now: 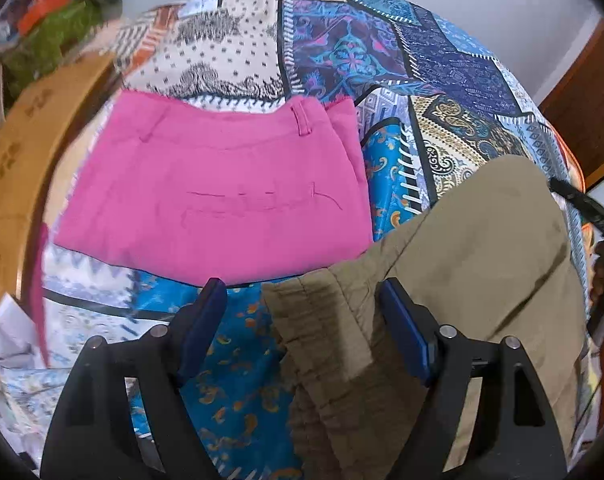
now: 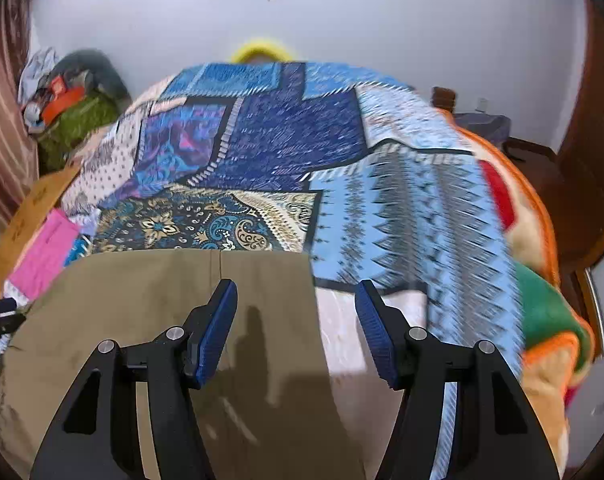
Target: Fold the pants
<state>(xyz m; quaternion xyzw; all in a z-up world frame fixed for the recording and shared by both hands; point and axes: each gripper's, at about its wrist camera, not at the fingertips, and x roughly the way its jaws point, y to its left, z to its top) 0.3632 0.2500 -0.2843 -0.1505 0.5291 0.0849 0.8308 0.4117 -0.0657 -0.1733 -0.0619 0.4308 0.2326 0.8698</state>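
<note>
On the patchwork bedspread lie the khaki pants, pink pants just beside them. My left gripper hangs over the gathered waistband, fingers apart. My right gripper hovers at the khaki edge, fingers apart, holding nothing.

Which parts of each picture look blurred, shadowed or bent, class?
Left wrist view: the bedspread bulges like a dome from fisheye bending, and the pile of clothes at top left is blurred. Right wrist view: the bedspread's right side is smeared by motion blur, and a dark shadow falls on the khaki pants between the open fingers of the right gripper.
</note>
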